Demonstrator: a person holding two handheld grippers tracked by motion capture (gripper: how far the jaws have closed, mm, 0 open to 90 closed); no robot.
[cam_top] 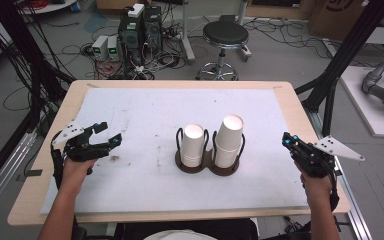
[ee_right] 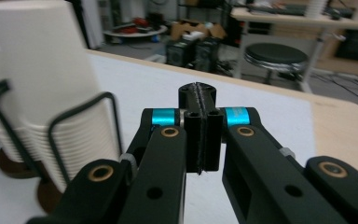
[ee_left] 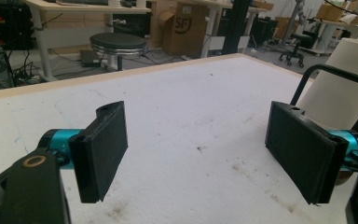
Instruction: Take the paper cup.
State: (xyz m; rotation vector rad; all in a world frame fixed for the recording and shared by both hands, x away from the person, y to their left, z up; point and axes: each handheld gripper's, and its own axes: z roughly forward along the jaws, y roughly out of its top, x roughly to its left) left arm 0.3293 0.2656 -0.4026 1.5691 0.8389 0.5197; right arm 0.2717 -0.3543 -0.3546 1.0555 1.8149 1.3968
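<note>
I have the left gripper (cam_top: pixel 109 134) hovering low over the left part of the surface (cam_top: pixel 130 115), its jaws spread wide with nothing between them. My right gripper (cam_top: pixel 286 139) sits near the right edge, jaws pressed flat together and empty. Between the two, in the middle of the white mat, stands the dark wire cup holder (cam_top: pixel 207 165). It carries two stacks of white paper cups (cam_top: pixel 229 140) side by side, the right stack taller and leaning slightly.

Two cup stacks (cam_top: pixel 210 145) in holder (cam_top: pixel 207 165), mid-table (cam_top: pixel 145 107).
</note>
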